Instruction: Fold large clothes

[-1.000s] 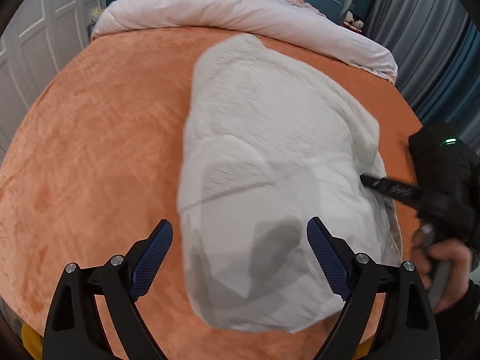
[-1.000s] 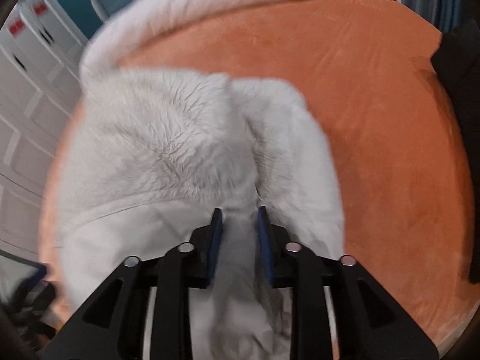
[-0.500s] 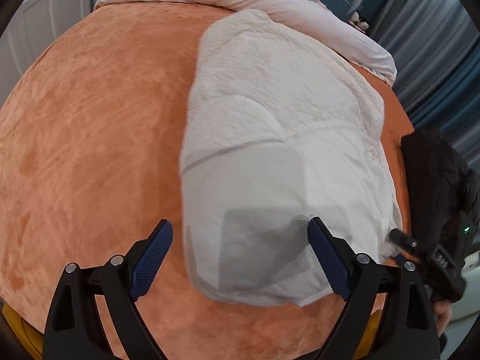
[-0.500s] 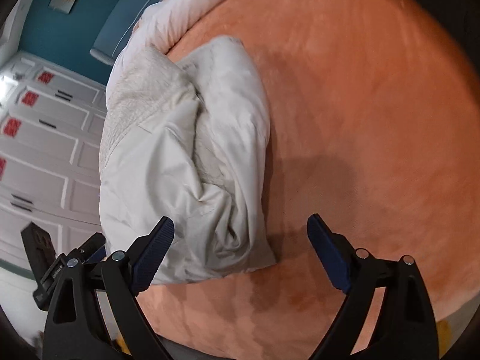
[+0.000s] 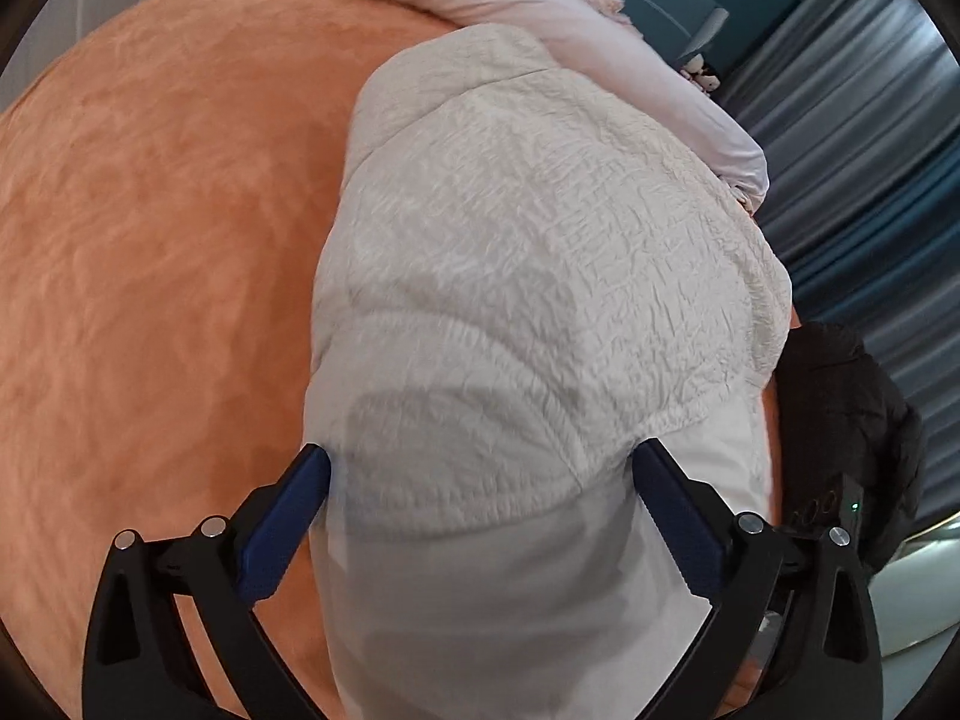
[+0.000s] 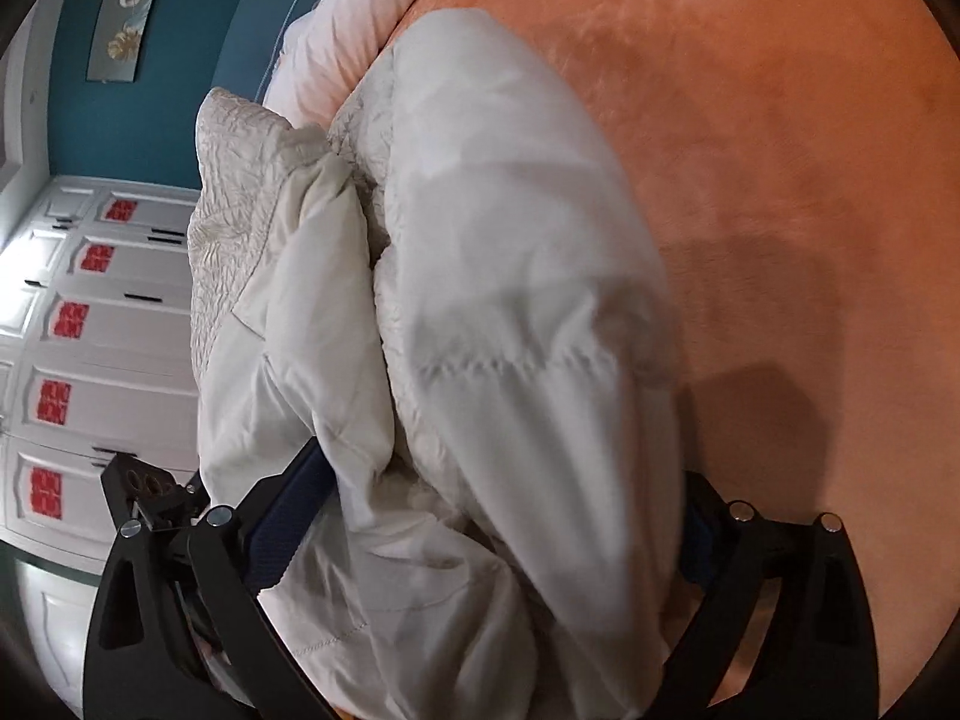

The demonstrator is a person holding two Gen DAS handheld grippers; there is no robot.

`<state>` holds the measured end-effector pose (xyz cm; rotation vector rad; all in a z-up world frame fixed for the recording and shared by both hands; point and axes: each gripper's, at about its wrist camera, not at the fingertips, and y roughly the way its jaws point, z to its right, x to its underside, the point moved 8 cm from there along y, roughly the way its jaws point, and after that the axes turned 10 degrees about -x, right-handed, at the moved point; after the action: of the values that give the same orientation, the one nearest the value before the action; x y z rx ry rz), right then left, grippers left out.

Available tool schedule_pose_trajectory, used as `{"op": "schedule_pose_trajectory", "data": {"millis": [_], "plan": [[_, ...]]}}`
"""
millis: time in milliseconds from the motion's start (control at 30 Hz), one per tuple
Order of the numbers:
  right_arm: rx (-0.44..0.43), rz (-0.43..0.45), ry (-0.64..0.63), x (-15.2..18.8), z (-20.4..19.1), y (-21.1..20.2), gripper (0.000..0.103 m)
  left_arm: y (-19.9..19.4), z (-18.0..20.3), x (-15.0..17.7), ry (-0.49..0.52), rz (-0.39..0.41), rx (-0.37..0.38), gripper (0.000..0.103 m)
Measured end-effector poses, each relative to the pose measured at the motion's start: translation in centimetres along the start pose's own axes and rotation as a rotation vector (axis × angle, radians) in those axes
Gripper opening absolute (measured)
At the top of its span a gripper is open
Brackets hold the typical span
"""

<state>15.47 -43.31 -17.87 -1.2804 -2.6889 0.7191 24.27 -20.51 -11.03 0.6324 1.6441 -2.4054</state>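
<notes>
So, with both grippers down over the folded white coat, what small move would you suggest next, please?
Probably close both grippers on the near end. The left gripper and right gripper, whose jaws have just been opening, each stand wide astride the white padded coat on the orange bedspread, gripping nothing yet.

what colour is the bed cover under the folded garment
Orange, a plush bed cover; it shows best in the left wrist view.

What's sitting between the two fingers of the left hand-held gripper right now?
The near end of the folded white garment, filling the gap of the left hand-held gripper, as the left wrist view shows.
</notes>
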Motion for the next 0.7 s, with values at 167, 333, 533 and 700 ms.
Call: {"op": "schedule_pose_trajectory", "data": {"millis": [167, 333, 533, 700], "plan": [[-0.013, -0.017, -0.03, 0.0, -0.9, 1.8, 0.084, 0.4, 1.1, -0.3, 0.041, 0.039, -0.015, 0.098], [-0.046, -0.001, -0.094, 0.8, -3.5, 0.7, 0.035, -1.6, 2.1, -0.5, 0.071, 0.053, -0.017, 0.076], [-0.042, -0.013, -0.089, 5.3, -4.4, -1.5, 0.028, -5.3, 1.9, 1.5, 0.166, 0.039, -0.035, 0.052], [-0.049, -0.05, -0.051, 12.0, -3.5, -4.8, 0.028, -8.4, -1.0, 7.3, 0.169, -0.035, -0.01, 0.051]]}}
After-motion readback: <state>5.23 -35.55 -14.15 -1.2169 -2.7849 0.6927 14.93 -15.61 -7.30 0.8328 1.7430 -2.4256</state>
